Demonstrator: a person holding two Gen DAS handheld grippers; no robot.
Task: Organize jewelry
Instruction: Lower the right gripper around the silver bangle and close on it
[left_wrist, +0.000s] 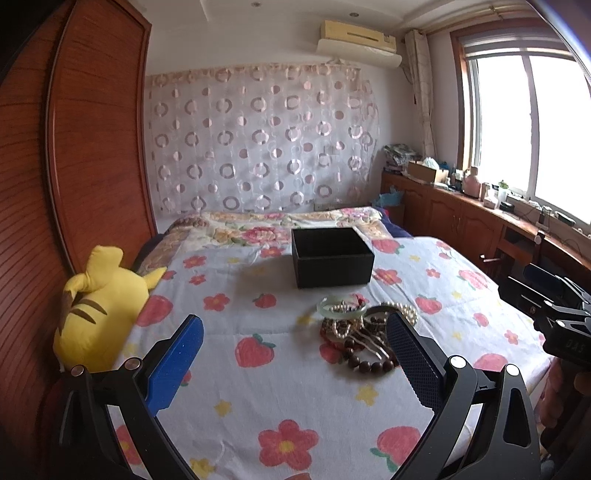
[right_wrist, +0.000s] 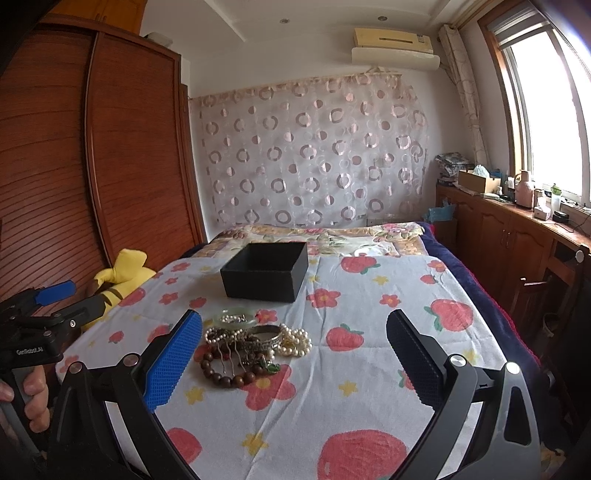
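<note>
Overhead-forward, both views cover a bed with a strawberry-and-flower sheet (left_wrist: 295, 387). Wardrobe (left_wrist: 92, 147) to the left, yellow plush toy (left_wrist: 99, 314) at the sheet's left edge. Black open-top box (right_wrist: 266, 271) sits mid-bed, apart from the jewelry pile (right_wrist: 251, 347) nearer the cameras: pearl strands, dark wooden bead bracelet, pale green bangle, metal bangle, all tangled. Left gripper (left_wrist: 295, 332): fingers spread wide, holding nothing, pile just inside its right finger. Right gripper (right_wrist: 295, 332): likewise spread and empty, pile beside its left finger. Only the right view shows a hand (right_wrist: 33, 398) on the other gripper's handle; only the left view shows most of the plush toy.
</note>
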